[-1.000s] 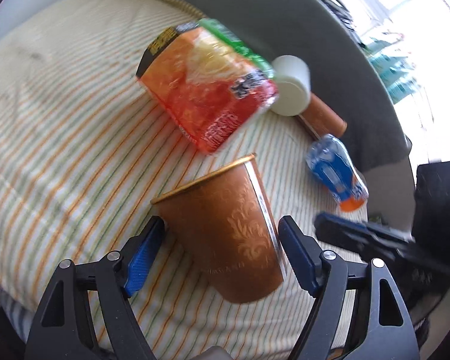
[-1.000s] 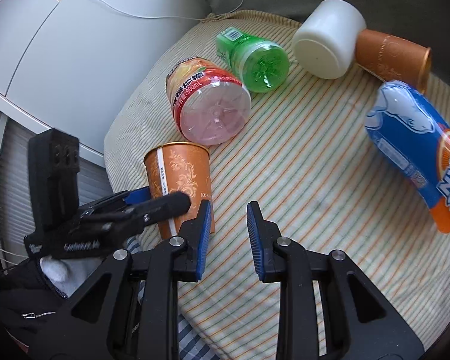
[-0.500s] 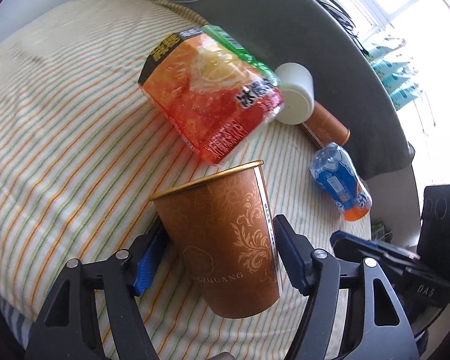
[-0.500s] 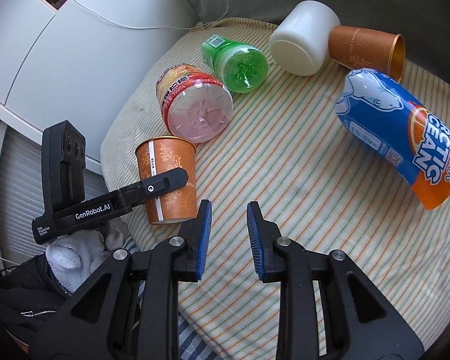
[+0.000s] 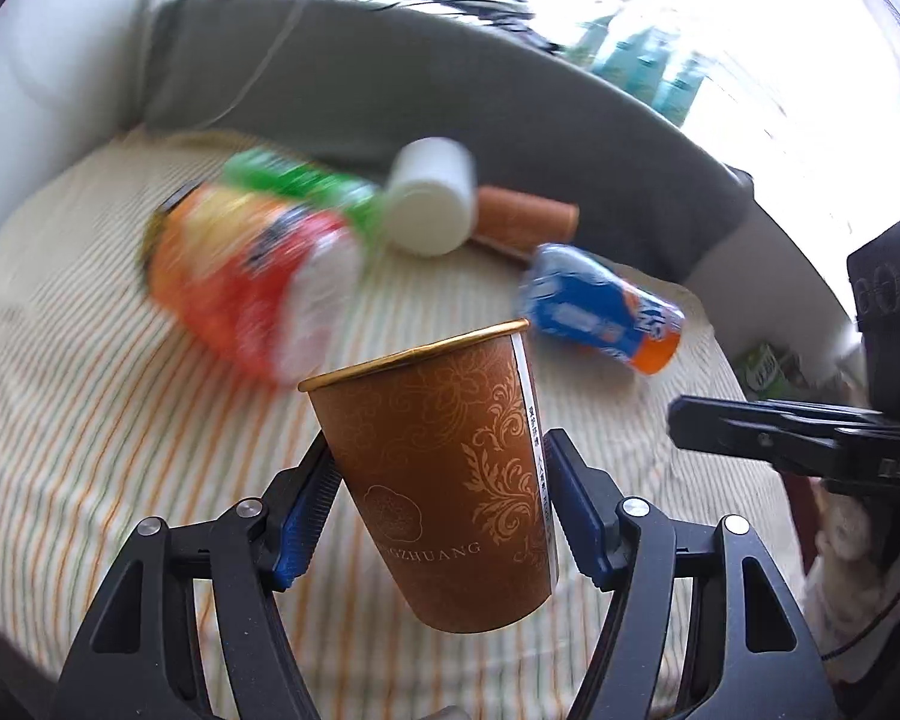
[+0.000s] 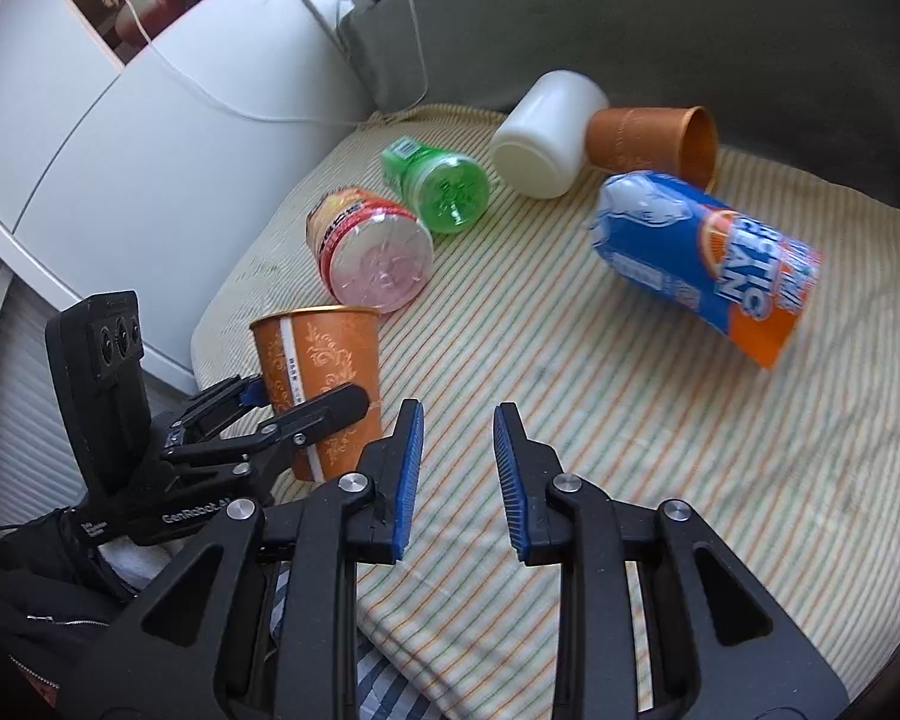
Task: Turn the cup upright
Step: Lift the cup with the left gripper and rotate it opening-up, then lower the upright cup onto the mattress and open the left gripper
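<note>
My left gripper (image 5: 438, 504) is shut on a brown paper cup (image 5: 450, 480) with gold patterns, holding it rim up and slightly tilted above the striped cushion (image 5: 90, 420). The same cup (image 6: 321, 384) and left gripper (image 6: 306, 402) show at the left of the right wrist view. My right gripper (image 6: 457, 474) is empty, its jaws a small gap apart, over the cushion's front. A second brown cup (image 6: 654, 141) lies on its side at the back, also visible in the left wrist view (image 5: 525, 222).
Lying on the cushion (image 6: 570, 420): a red-orange bottle (image 6: 369, 255), a green bottle (image 6: 441, 183), a white jar (image 6: 549, 132) and a blue-orange bottle (image 6: 708, 267). A grey backrest (image 6: 690, 30) rises behind. A white cabinet (image 6: 120, 150) stands left.
My left gripper has closed on the brown cup and turned it closer to upright, lifting it. The right gripper has drawn back a little, still empty.
</note>
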A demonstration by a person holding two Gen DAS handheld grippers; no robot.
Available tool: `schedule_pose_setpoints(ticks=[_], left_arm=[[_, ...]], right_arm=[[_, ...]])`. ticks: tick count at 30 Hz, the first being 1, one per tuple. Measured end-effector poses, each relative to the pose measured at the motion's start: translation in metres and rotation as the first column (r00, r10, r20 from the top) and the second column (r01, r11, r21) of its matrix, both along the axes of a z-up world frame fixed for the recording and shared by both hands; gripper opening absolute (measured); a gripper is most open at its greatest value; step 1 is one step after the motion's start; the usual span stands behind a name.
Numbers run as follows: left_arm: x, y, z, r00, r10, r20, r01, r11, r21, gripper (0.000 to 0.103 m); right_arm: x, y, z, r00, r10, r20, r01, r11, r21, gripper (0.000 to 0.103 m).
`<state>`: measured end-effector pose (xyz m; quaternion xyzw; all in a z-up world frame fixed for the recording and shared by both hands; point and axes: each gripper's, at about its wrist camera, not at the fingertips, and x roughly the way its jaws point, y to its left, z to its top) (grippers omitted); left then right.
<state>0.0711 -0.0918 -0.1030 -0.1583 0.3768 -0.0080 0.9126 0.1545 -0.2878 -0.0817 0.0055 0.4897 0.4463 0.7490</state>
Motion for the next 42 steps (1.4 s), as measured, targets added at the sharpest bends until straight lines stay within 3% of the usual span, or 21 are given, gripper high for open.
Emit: schedule_pose_setpoints(ticks=[5, 7, 10, 30, 31, 34, 42], left_arm=[[0.027, -0.024, -0.003, 0.996, -0.067, 0.059, 0.060, 0.991, 0.120, 0.067], [0.031, -0.034, -0.007, 0.992, -0.094, 0.084, 0.076, 0.976, 0.202, 0.067], [0.037, -0.039, -0.016, 0.991, -0.126, 0.036, 0.116, 0.973, 0.200, 0.066], [0.003, -0.051, -0.018, 0.970, -0.243, 0.027, 0.231, 0.948, 0.218, 0.062], [0.003, -0.051, -0.018, 0.968, -0.249, 0.023, 0.238, 0.948, 0.213, 0.062], [0.000, -0.054, -0.017, 0.964, -0.266, 0.022, 0.255, 0.942, 0.219, 0.078], [-0.016, -0.048, -0.007, 0.956, -0.291, 0.040, 0.277, 0.938, 0.207, 0.080]], right_arm=[[-0.008, -0.035, 0.006, 0.995, -0.098, 0.014, 0.098, 0.995, 0.035, 0.027], [-0.010, -0.049, 0.007, 0.990, -0.139, 0.013, 0.139, 0.989, 0.045, 0.027], [-0.012, -0.061, 0.006, 0.983, -0.184, 0.003, 0.184, 0.982, 0.051, 0.027], [-0.035, -0.057, 0.021, 0.973, -0.228, 0.035, 0.226, 0.972, 0.063, 0.027], [-0.036, -0.056, 0.021, 0.972, -0.231, 0.035, 0.228, 0.972, 0.064, 0.027], [-0.040, -0.056, 0.022, 0.971, -0.238, 0.033, 0.236, 0.970, 0.068, 0.027], [-0.049, -0.058, 0.022, 0.965, -0.262, 0.028, 0.259, 0.962, 0.090, 0.027]])
